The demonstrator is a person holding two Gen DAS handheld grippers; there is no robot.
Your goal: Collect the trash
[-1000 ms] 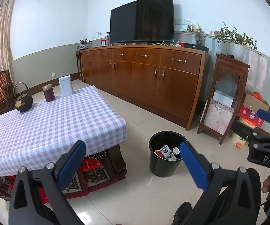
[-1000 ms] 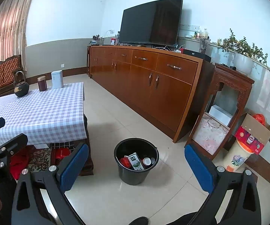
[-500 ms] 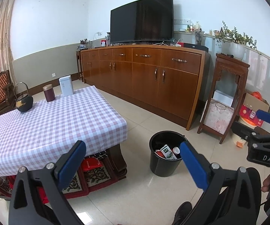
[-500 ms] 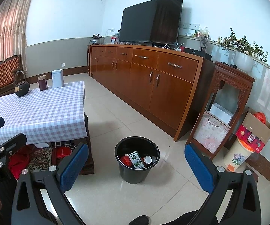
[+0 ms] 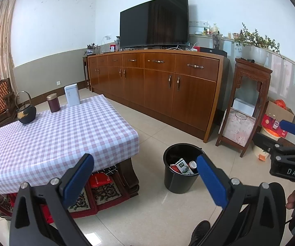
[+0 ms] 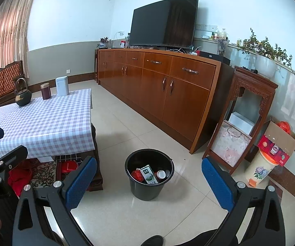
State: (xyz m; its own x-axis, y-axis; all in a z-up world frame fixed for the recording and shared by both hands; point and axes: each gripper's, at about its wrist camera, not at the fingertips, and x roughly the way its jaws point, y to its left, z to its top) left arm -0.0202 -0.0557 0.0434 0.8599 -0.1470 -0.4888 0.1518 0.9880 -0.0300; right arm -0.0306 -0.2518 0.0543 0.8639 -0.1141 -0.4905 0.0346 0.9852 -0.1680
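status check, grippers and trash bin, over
Left hand-held gripper open, empty. Right hand-held gripper open, empty. Black bin on floor, carton and other trash inside. Nothing blocking it.

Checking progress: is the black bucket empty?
Not empty: the round black plastic bucket holds a green-white carton, a red item and a small cup.

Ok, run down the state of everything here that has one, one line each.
left gripper: open, empty
right gripper: open, empty
bin: upright on the floor, holding trash
carton: in the bin, leaning
television: screen dark
cabinet: doors and drawers shut
teapot: upright on the table, handle raised
brown canister: upright, lid on
white box: standing upright
cardboard box: flaps open
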